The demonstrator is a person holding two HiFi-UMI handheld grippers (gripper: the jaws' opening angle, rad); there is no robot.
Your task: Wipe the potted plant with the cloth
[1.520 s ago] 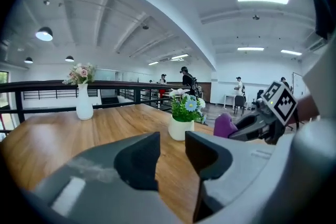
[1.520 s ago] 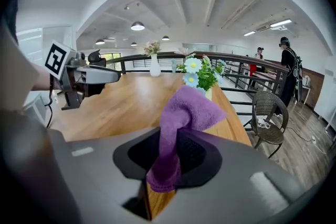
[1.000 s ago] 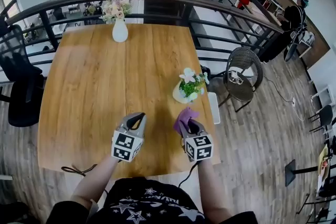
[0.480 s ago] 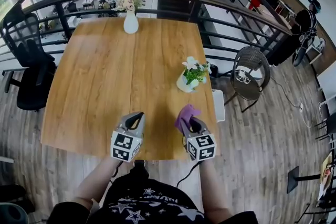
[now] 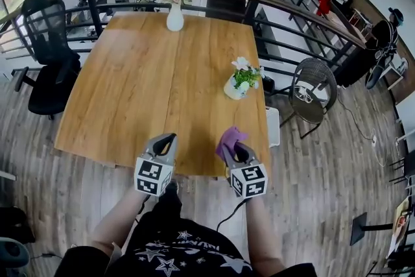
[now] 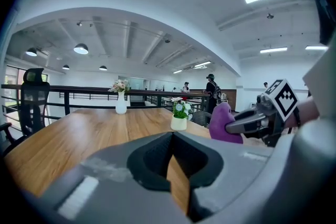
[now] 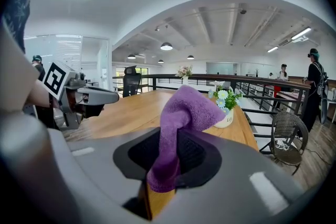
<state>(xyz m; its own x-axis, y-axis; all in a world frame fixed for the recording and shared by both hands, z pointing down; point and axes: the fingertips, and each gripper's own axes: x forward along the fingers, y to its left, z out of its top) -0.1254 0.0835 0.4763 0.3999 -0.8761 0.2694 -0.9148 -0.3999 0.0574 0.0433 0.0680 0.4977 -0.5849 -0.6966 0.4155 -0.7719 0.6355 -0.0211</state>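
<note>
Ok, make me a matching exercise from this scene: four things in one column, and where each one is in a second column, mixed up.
Things:
1 cloth
2 potted plant
3 vase
4 office chair

Places:
A at the far edge of the table
B in the right gripper
C on the floor, left of the table
D near the table's right edge

Pairs: 1-B, 2-D, 3-A, 4-C

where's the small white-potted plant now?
Head view: the small white pot of green leaves and white flowers stands near the right edge of the wooden table, ahead of the right gripper, which is shut on the purple cloth.
</note>
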